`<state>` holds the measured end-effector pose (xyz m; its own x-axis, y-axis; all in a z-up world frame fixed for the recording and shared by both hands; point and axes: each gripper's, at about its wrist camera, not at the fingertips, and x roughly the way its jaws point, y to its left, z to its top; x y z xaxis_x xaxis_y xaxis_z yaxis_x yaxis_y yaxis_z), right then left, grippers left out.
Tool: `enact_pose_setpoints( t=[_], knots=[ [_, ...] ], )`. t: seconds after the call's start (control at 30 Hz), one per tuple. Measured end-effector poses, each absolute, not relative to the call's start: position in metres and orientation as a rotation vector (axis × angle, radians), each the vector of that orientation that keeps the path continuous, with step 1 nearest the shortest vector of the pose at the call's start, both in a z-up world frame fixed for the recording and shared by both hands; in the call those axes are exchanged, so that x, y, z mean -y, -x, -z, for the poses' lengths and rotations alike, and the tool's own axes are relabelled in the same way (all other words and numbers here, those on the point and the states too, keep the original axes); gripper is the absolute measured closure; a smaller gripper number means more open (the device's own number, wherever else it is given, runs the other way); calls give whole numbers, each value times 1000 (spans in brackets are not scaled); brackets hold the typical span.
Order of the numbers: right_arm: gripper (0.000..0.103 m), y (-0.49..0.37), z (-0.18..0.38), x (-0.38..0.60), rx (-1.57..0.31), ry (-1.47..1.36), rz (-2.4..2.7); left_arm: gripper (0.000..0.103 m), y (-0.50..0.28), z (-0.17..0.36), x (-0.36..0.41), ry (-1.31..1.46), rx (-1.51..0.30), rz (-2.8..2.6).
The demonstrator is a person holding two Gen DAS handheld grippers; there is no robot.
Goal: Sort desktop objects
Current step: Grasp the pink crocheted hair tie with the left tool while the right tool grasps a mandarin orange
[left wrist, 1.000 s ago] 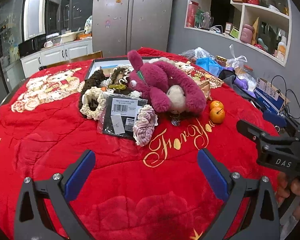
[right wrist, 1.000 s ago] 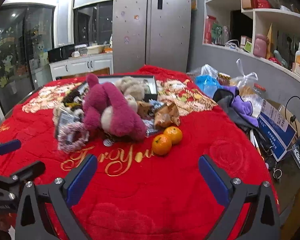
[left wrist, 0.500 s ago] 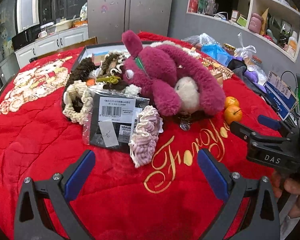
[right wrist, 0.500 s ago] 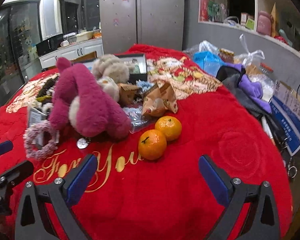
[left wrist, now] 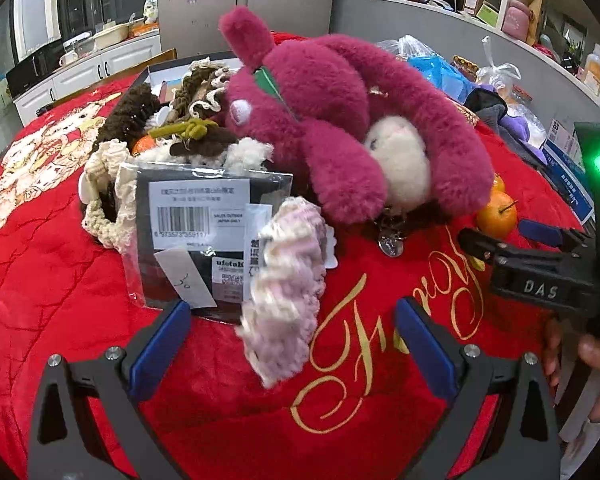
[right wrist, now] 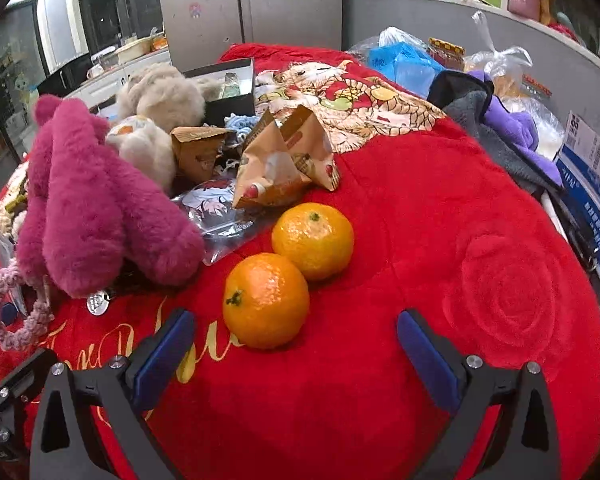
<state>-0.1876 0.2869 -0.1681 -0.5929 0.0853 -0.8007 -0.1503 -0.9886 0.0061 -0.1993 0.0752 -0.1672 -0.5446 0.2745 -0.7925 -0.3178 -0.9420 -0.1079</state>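
Observation:
A heap of desktop objects lies on a red blanket [left wrist: 60, 280]. In the left wrist view a pink-and-cream knitted scrunchie [left wrist: 286, 280] rests on a black packet with a barcode label [left wrist: 196, 232], below a magenta plush toy [left wrist: 340, 120]. My left gripper [left wrist: 292, 344] is open, its blue pads either side of the scrunchie's near end. In the right wrist view two oranges [right wrist: 266, 300] [right wrist: 313, 240] sit side by side. My right gripper [right wrist: 296, 352] is open just short of the nearer orange, nothing between its fingers.
A cream lace scrunchie [left wrist: 108, 208] and brown knitted pieces [left wrist: 128, 120] lie left of the plush. Snack bags [right wrist: 280, 168], a beige plush [right wrist: 160, 96] and a black box [right wrist: 228, 88] sit behind the oranges. Grey and purple cloth [right wrist: 500, 132] and a blue carton [right wrist: 592, 184] line the right edge.
Both grippers have moved forward and lower toward the heap. The left now frames the pink scrunchie; the right has closed in on the oranges. Both stay open.

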Motion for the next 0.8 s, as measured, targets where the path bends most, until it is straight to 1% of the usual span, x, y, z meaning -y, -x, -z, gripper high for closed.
enact_pose_setpoints(
  t=[0.07,0.37,0.43,0.47,0.5,0.53,0.57,0.6,0.63,0.67,0.7,0.73,0.8],
  knots=[
    [0,191,170,-283,-64,1355,-2679,1,201,167,-75,1258,-64,-2498],
    [0,192,170,-286,-78,1360,-2684,2,202,172,-77,1273,-86,-2499],
    [0,192,170,-285,-79,1359,-2684,11,201,171,-77,1270,-91,-2510],
    [0,193,170,-285,-80,1358,-2685,14,201,171,-77,1266,-93,-2516],
    [0,193,170,-285,-82,1356,-2686,21,201,170,-77,1263,-92,-2520],
    [0,192,170,-284,-82,1354,-2686,32,200,169,-76,1255,-90,-2534],
    [6,191,169,-283,-81,1351,-2688,38,199,168,-75,1252,-86,-2546],
    [24,190,168,-283,-80,1338,-2696,48,199,167,-74,1250,-79,-2554],
    [38,188,165,-282,-80,1312,-2714,63,199,166,-71,1244,-61,-2554],
    [56,186,162,-282,-86,1291,-2723,71,199,166,-70,1241,-53,-2551],
    [65,186,162,-283,-93,1283,-2727,82,198,165,-68,1238,-50,-2552],
    [65,185,161,-285,-105,1272,-2729,91,197,165,-67,1237,-40,-2543],
    [66,184,160,-288,-137,1271,-2744,91,194,165,-64,1232,-44,-2542]
  ],
)
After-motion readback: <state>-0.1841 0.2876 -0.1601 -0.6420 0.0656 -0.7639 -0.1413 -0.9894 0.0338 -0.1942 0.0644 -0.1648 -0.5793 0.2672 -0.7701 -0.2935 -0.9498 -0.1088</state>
